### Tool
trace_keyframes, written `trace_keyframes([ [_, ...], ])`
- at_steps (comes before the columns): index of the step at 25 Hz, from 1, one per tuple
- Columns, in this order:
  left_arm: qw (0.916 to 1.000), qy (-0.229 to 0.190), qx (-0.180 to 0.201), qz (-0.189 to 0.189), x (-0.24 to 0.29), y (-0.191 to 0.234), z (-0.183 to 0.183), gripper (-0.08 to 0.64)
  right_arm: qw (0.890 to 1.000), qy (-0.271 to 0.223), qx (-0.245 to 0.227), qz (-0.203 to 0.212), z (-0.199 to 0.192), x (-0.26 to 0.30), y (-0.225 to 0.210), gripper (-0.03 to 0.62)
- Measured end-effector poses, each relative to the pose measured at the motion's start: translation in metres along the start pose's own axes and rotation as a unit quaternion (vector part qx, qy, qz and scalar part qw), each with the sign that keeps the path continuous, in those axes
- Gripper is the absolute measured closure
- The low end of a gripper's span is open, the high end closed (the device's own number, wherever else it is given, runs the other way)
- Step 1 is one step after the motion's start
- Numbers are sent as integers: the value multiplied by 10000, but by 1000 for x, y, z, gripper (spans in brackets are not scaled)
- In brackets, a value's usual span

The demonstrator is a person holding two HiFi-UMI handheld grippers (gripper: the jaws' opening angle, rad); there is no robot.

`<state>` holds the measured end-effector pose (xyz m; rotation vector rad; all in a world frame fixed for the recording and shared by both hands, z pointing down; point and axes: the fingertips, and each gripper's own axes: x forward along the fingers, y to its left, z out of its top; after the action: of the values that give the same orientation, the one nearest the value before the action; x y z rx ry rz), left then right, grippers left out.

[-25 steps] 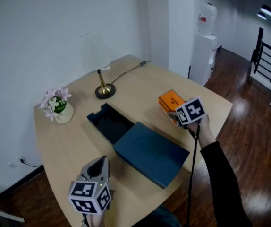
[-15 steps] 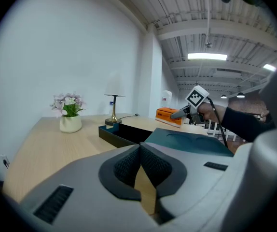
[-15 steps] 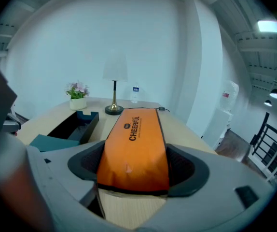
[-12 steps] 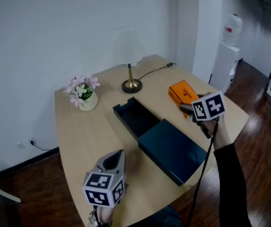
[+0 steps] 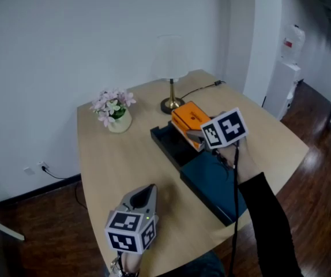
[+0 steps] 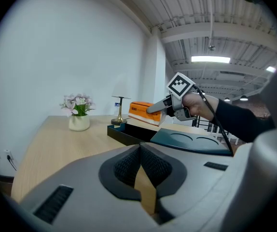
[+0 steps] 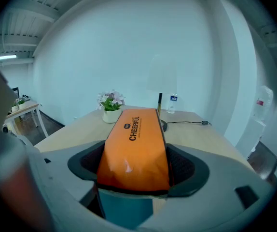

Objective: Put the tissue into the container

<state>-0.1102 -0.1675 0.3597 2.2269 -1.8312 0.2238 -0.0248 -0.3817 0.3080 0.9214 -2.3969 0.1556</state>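
Observation:
An orange tissue pack (image 5: 186,120) hangs just above the open half of a dark blue container (image 5: 166,145) in the middle of the table, with my right gripper (image 5: 191,131) shut on it. In the right gripper view the pack (image 7: 135,139) fills the gap between the pads of my right gripper (image 7: 135,164). The container's lid (image 5: 213,181) lies slid toward the near right. My left gripper (image 5: 145,196) hovers over the table's near edge with its jaws shut and nothing in them. From the left gripper (image 6: 140,166), the pack (image 6: 139,112) is ahead above the container (image 6: 129,134).
A brass lamp (image 5: 172,103) with a pale shade stands behind the container, its cable (image 5: 205,88) running to the far right. A pot of pink flowers (image 5: 113,112) sits at the far left. Bare tabletop (image 5: 113,160) lies left of the container. A water dispenser (image 5: 291,62) stands beyond.
My right gripper has carried the orange pack left and upward, from beside the container's right side to above its open half. The left gripper has shifted only a little.

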Motion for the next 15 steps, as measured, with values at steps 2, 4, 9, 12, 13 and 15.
trace_keyframes([
  [2,10000,-9,-47,49,-4,6,-1,565,9998,84,16,160,3,14,15,198],
  [4,9999,-8,-91,83,-8,11,-2,565,9994,216,44,278,2,29,27,198],
  [9,9998,-13,-148,155,-16,23,-5,565,9977,548,113,375,-6,59,43,198],
  [12,9997,-16,-187,181,-17,30,-9,565,9970,654,224,352,-14,71,44,198],
  [13,9996,-15,-197,180,-18,31,-10,565,9968,684,269,316,-17,74,43,198],
  [15,9996,-15,-212,178,-19,32,-10,565,9964,718,380,238,-21,78,38,196],
])
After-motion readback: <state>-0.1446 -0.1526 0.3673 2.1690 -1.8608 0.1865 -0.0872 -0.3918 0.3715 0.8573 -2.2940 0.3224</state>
